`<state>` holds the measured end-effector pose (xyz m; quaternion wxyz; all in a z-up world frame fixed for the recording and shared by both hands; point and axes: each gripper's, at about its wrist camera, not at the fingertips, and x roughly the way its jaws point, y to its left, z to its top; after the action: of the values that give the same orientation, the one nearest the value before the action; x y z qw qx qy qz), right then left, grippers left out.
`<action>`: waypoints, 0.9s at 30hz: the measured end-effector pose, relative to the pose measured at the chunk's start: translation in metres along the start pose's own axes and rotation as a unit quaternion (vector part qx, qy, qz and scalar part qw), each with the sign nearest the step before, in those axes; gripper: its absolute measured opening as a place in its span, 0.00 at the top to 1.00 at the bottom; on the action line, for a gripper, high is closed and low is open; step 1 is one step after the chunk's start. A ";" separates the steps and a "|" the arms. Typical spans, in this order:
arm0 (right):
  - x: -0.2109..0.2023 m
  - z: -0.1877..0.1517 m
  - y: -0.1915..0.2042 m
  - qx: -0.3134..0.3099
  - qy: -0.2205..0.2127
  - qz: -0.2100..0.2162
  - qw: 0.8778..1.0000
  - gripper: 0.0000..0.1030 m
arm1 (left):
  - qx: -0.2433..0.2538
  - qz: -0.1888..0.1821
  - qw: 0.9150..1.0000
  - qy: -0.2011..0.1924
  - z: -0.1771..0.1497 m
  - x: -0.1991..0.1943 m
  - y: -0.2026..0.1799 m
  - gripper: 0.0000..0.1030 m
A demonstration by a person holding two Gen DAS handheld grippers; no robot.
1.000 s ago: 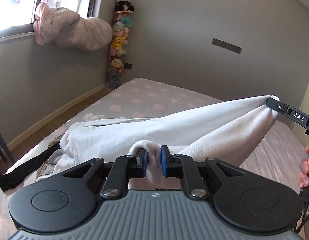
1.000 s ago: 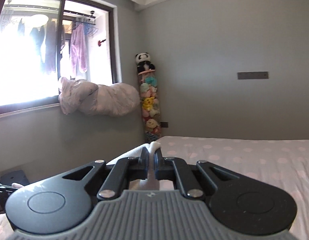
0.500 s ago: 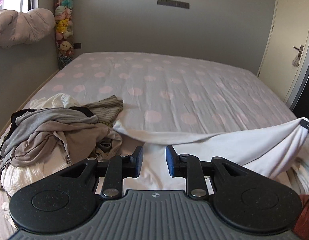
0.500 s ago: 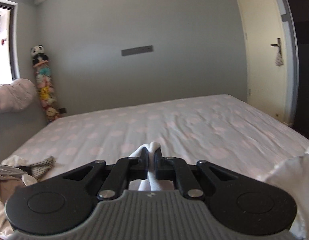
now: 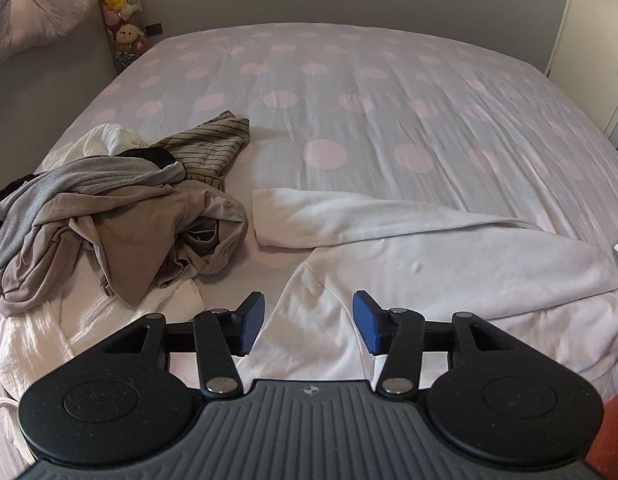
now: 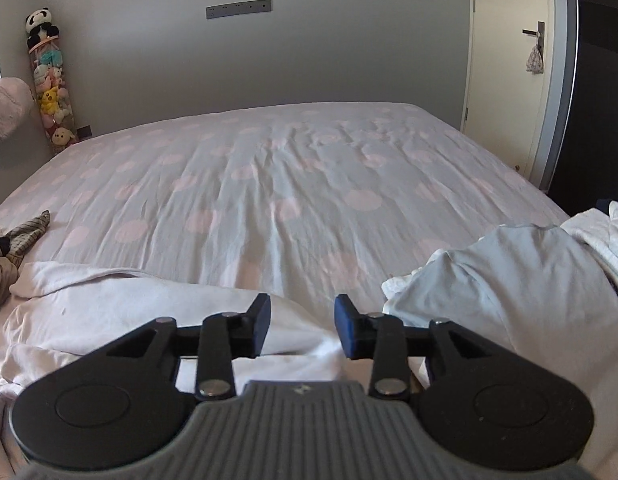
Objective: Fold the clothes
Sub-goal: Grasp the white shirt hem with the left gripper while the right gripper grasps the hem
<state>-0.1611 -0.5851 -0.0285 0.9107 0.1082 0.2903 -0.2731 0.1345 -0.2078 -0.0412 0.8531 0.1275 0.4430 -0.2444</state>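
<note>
A white long-sleeved garment lies spread on the near part of the bed, one sleeve stretched to the left. It also shows in the right wrist view. My left gripper is open and empty just above the garment's near edge. My right gripper is open and empty above the same garment's right part.
A pile of unfolded clothes, grey, tan and striped, lies at the bed's left. Light-coloured folded clothes sit at the right. The polka-dot bed sheet stretches to the far wall. A door is at the far right.
Both grippers let go of the white garment and opened. The garment, held up in the air a second ago, now lies flat on the bed.
</note>
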 end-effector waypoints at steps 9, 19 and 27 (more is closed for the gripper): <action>0.055 0.019 0.067 -0.075 0.032 0.093 0.992 0.58 | -0.020 0.010 0.999 0.046 0.003 0.067 0.010 0.52; 0.147 0.024 0.161 -0.180 0.074 0.163 0.967 0.47 | -0.065 0.004 0.993 0.102 0.004 0.142 0.030 0.49; 0.207 0.031 0.213 -0.224 0.094 0.200 0.949 0.60 | -0.071 -0.008 0.994 0.080 0.005 0.156 0.028 0.66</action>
<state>0.1138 -0.5095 -0.1167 0.9159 -0.0172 0.4011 -0.0019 0.2288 -0.2336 -0.1659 0.8196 0.0826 0.5274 -0.2080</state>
